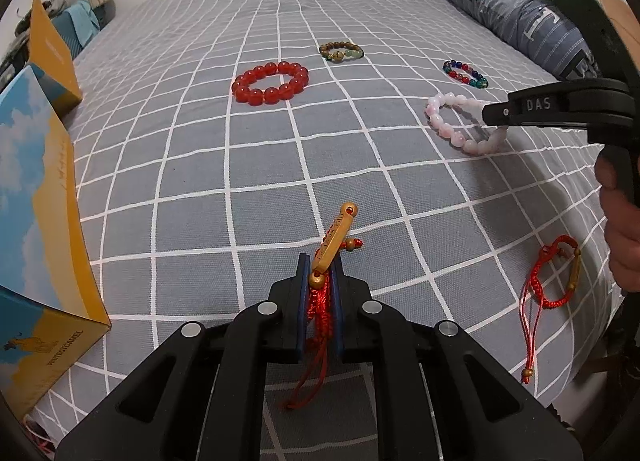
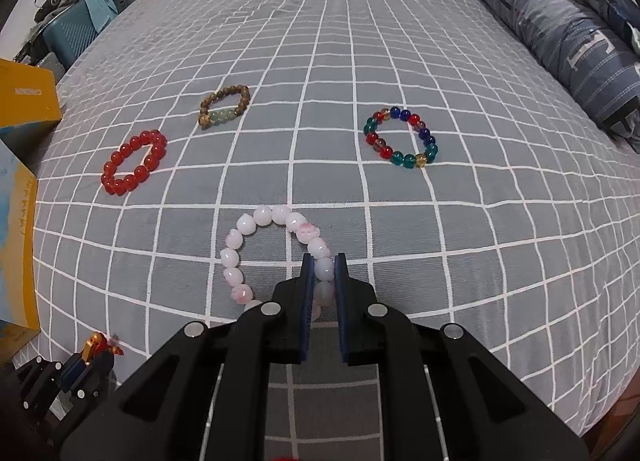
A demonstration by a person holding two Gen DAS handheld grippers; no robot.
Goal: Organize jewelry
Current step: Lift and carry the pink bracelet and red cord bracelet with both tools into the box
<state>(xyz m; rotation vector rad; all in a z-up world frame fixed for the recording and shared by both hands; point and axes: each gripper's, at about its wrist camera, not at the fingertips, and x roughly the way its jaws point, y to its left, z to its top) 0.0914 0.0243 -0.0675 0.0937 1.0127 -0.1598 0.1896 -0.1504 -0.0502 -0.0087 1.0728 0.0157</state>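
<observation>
My left gripper (image 1: 320,267) is shut on a red cord bracelet with a gold tube charm (image 1: 333,235); the charm sticks up past the pads and the red cord hangs below. My right gripper (image 2: 323,267) is shut on the near side of a pink-and-white bead bracelet (image 2: 256,249) that lies on the bed; from the left wrist view that gripper (image 1: 490,113) pinches the pink bracelet (image 1: 452,127). On the sheet lie a red bead bracelet (image 1: 270,83) (image 2: 134,161), a brown-and-green bead bracelet (image 1: 341,51) (image 2: 224,105), a multicoloured glass bead bracelet (image 1: 465,73) (image 2: 400,137) and a second red cord bracelet (image 1: 554,273).
The bed has a grey sheet with a white grid (image 2: 360,61). A yellow-and-blue box (image 1: 40,221) stands open at the left edge. A blue striped pillow (image 2: 568,37) lies along the right. A hand (image 1: 618,221) holds the right gripper's handle.
</observation>
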